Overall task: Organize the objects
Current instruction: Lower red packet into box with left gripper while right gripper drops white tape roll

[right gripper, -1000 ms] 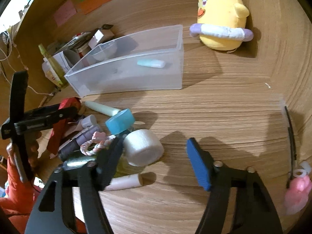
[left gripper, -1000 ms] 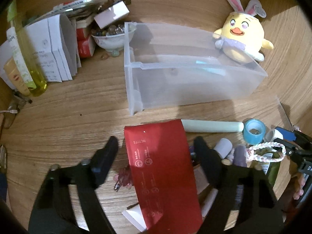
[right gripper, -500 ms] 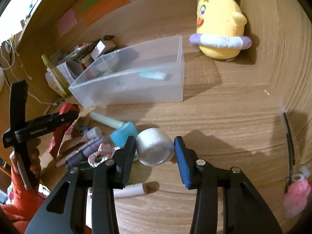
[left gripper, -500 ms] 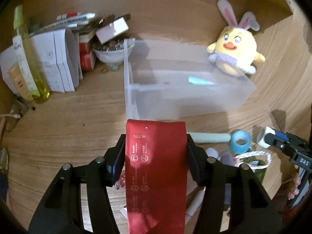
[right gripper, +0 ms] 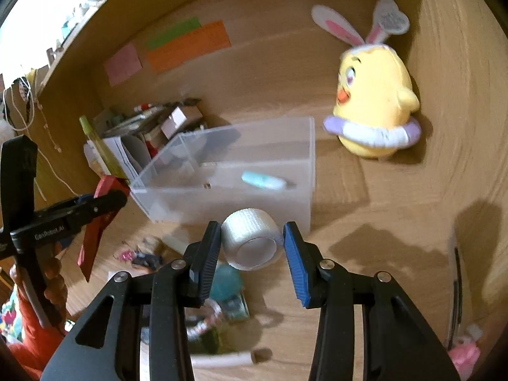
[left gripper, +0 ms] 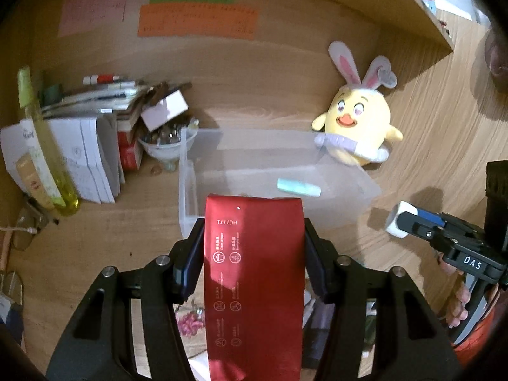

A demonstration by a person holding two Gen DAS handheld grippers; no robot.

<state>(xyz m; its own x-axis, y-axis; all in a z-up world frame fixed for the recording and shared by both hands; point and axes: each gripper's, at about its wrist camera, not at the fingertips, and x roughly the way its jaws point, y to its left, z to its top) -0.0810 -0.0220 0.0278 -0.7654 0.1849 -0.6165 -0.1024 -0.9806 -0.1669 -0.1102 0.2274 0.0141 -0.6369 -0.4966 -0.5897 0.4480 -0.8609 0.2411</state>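
Observation:
My left gripper (left gripper: 252, 250) is shut on a red foil packet (left gripper: 254, 273), held above the wooden desk in front of the clear plastic bin (left gripper: 187, 190). A pale green tube (left gripper: 298, 187) lies inside that bin. In the right wrist view my right gripper (right gripper: 250, 244) is shut on a white tape roll (right gripper: 250, 241), lifted just before the bin (right gripper: 304, 171). The left gripper (right gripper: 79, 212) with the red packet (right gripper: 95, 231) shows at the left there. The right gripper (left gripper: 409, 222) with the roll appears at the right edge of the left wrist view.
A yellow chick plush (left gripper: 358, 127) with rabbit ears stands right of the bin. Papers, boxes, a bowl (left gripper: 165, 149) and a yellow-green bottle (left gripper: 47, 165) crowd the back left. Small items, a blue tape roll (right gripper: 227, 282) among them, lie on the desk under my right gripper.
Both grippers closed, the left on the red packet and the right on the white tape roll, then rose off the desk with them toward the bin.

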